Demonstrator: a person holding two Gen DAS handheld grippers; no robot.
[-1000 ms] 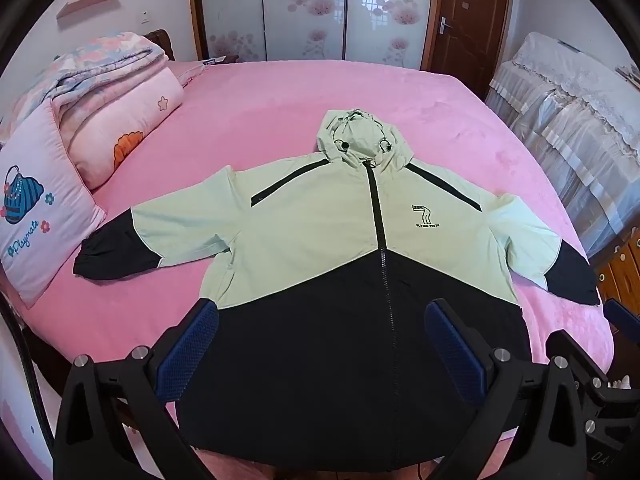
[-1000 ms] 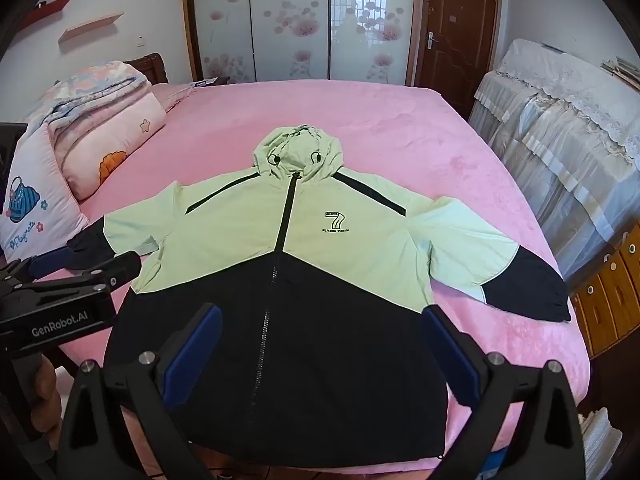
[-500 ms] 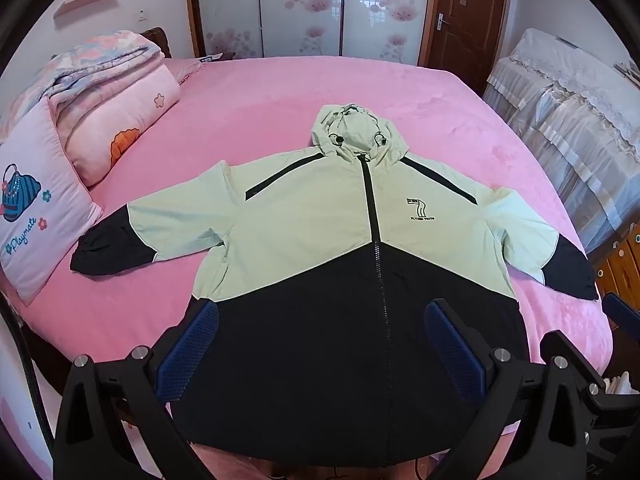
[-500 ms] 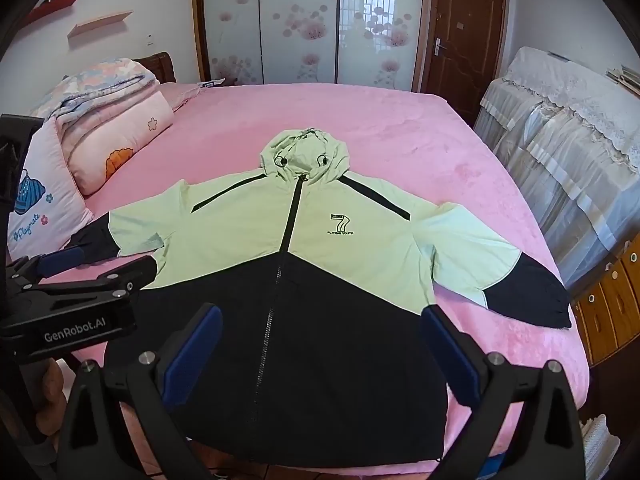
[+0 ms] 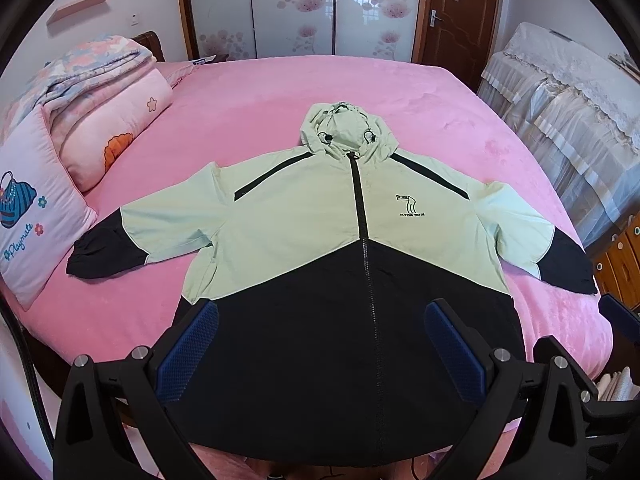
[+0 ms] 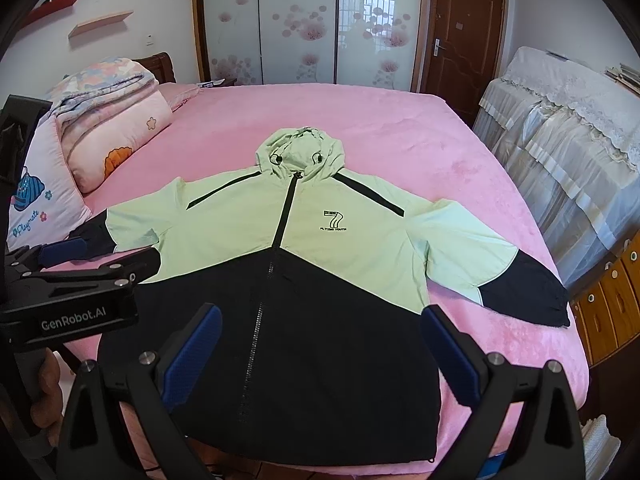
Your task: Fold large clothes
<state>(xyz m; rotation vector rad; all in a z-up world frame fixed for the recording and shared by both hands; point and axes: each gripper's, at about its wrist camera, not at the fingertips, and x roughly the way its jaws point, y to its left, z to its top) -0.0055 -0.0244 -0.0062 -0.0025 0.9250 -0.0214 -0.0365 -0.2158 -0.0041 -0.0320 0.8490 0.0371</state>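
Note:
A light green and black hooded jacket (image 5: 328, 248) (image 6: 304, 264) lies flat and face up on the pink bed (image 5: 256, 112) (image 6: 384, 132), zipped, sleeves spread to both sides, hood pointing away. My left gripper (image 5: 322, 320) hovers open above the black hem, holding nothing. My right gripper (image 6: 320, 324) also hangs open over the hem, empty. In the right wrist view the left gripper's body (image 6: 76, 292) shows at the left, held by a hand (image 6: 46, 396). The right gripper's tip (image 5: 618, 312) peeks in at the left wrist view's right edge.
Folded quilts (image 5: 100, 96) and a pink pillow (image 5: 32, 208) sit at the bed's left side. A lace-covered piece of furniture (image 5: 568, 120) and wooden drawers (image 6: 608, 300) stand on the right. Wardrobe doors (image 5: 300, 8) and a brown door (image 5: 460, 12) lie beyond the bed.
Both cameras have drifted slightly back and up; the jacket sits a little lower in view. The jacket itself has not moved and both grippers stay open.

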